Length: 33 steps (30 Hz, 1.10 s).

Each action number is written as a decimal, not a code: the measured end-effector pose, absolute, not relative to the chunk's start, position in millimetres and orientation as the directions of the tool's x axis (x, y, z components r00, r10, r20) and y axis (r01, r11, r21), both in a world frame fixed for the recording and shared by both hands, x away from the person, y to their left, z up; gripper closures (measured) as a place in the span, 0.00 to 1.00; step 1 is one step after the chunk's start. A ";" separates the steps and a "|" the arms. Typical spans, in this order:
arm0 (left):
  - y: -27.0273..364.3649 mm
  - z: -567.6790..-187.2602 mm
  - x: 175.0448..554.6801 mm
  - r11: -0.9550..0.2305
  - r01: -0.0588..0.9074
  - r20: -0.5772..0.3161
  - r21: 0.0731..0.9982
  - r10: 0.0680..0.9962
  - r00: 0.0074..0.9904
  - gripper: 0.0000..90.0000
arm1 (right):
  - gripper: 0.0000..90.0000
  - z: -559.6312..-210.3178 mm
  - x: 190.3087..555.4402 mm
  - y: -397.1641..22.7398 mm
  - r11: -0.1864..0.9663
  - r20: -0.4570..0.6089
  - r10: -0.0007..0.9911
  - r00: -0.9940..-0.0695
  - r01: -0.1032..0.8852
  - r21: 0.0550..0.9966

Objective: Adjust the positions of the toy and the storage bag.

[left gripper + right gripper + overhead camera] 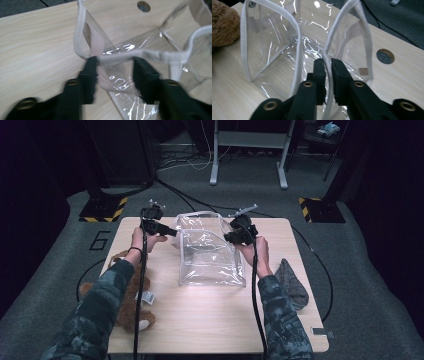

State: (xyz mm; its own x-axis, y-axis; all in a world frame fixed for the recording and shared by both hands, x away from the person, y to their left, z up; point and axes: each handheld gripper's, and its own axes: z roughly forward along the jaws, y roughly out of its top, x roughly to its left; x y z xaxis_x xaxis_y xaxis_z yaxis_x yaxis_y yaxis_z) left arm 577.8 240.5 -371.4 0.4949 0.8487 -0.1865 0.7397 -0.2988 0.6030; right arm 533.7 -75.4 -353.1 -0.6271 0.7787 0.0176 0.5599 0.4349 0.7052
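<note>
Two grippers are being worked at a wooden table (210, 320), where a clear plastic bag (210, 257) with white trimmed edges is lying at the middle, its mouth being pulled open. A brown teddy bear (131, 292) is being left at the table's left edge and a grey cloth (292, 282) at its right. The bag's right rim (327, 53) is being pinched by the right gripper (327, 65), whose jaws are nearly closed on the white trim. The left rim (117, 58) is being straddled by the left gripper (115, 65); its jaws are standing part open, and whether the pads are pressing yet cannot be told. For a clean opening, the left grip is best being completed on the trim, not the slippery film, before the rims are being drawn apart evenly.
</note>
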 end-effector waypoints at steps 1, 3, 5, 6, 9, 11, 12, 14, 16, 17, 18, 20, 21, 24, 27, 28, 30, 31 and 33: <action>239.1 -373.1 576.7 -0.305 0.742 -0.184 0.597 0.848 0.496 0.81 | 0.95 -352.8 532.4 -77.1 0.429 0.006 0.787 -0.617 0.555 0.712; 237.0 -374.5 576.3 -0.315 0.741 -0.185 0.594 0.842 0.506 0.90 | 0.96 -352.4 531.2 -81.8 0.420 0.000 0.797 -0.604 0.555 0.718; 236.2 -374.2 576.4 -0.307 0.743 -0.191 0.594 0.844 0.501 0.87 | 0.97 -352.6 529.0 -88.4 0.396 0.005 0.816 -0.578 0.565 0.724; 235.9 -374.5 577.0 -0.299 0.741 -0.191 0.601 0.846 0.497 0.87 | 0.97 -352.6 529.0 -88.4 0.396 0.005 0.816 -0.578 0.565 0.724; 236.8 -372.6 576.3 -0.297 0.735 -0.194 0.610 0.843 0.501 0.89 | 0.97 -353.8 527.9 -94.3 0.393 -0.003 0.819 -0.574 0.556 0.733; 237.3 -369.8 574.8 -0.298 0.732 -0.190 0.612 0.843 0.503 0.92 | 0.97 -354.0 526.1 -96.6 0.387 -0.003 0.823 -0.569 0.556 0.735; 237.5 -369.2 574.5 -0.297 0.728 -0.191 0.618 0.841 0.506 0.91 | 0.97 -354.2 525.4 -97.9 0.393 -0.009 0.819 -0.574 0.550 0.737; 238.7 -367.0 573.5 -0.279 0.730 -0.190 0.624 0.852 0.487 0.83 | 0.97 -354.0 523.7 -99.1 0.390 -0.008 0.822 -0.570 0.552 0.737; 241.0 -364.4 574.4 -0.255 0.739 -0.202 0.623 0.860 0.468 0.74 | 0.97 -354.0 522.4 -101.2 0.399 -0.019 0.818 -0.574 0.545 0.737; 242.5 -362.0 574.6 -0.234 0.735 -0.206 0.637 0.867 0.454 0.70 | 0.97 -353.9 522.0 -101.8 0.401 -0.022 0.819 -0.574 0.545 0.736; 244.0 -359.5 575.0 -0.214 0.729 -0.214 0.651 0.869 0.446 0.66 | 0.97 -354.1 521.6 -102.4 0.400 -0.022 0.819 -0.573 0.544 0.738; 245.8 -353.3 575.6 -0.180 0.716 -0.220 0.675 0.876 0.428 0.60 | 0.97 -354.3 520.9 -103.8 0.398 -0.021 0.820 -0.573 0.542 0.740; 245.0 -350.0 575.4 -0.177 0.705 -0.206 0.687 0.882 0.423 0.57 | 0.97 -354.4 520.9 -104.1 0.396 -0.018 0.820 -0.573 0.544 0.740; 238.9 -350.1 578.2 -0.180 0.711 -0.202 0.680 0.886 0.417 0.48 | 0.97 -354.8 520.8 -104.3 0.397 -0.018 0.818 -0.575 0.541 0.741; 231.5 -355.7 582.8 -0.177 0.719 -0.198 0.672 0.892 0.406 0.43 | 0.97 -355.0 520.3 -102.8 0.398 -0.018 0.816 -0.577 0.540 0.741; 229.3 -358.0 584.5 -0.178 0.725 -0.197 0.665 0.895 0.401 0.41 | 0.97 -355.2 519.9 -102.4 0.399 -0.019 0.816 -0.577 0.539 0.742; 225.8 -362.7 587.7 -0.176 0.736 -0.199 0.654 0.898 0.392 0.41 | 0.97 -356.0 519.4 -102.1 0.401 -0.023 0.815 -0.579 0.535 0.744; 223.9 -365.3 589.0 -0.171 0.744 -0.203 0.646 0.901 0.383 0.40 | 0.97 -356.1 519.3 -102.6 0.403 -0.028 0.815 -0.578 0.532 0.745; 222.4 -368.4 589.9 -0.170 0.754 -0.211 0.634 0.900 0.381 0.40 | 0.97 -356.2 518.9 -103.1 0.395 -0.023 0.822 -0.570 0.539 0.744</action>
State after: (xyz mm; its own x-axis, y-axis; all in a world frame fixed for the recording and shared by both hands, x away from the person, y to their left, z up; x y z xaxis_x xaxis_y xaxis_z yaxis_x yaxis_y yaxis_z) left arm 589.9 222.4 -368.4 0.3809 0.9002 -0.2112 0.7542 -0.1703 0.6341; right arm 518.9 -103.1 -356.2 -0.5696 0.8216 -0.0233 0.5392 0.3950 0.7438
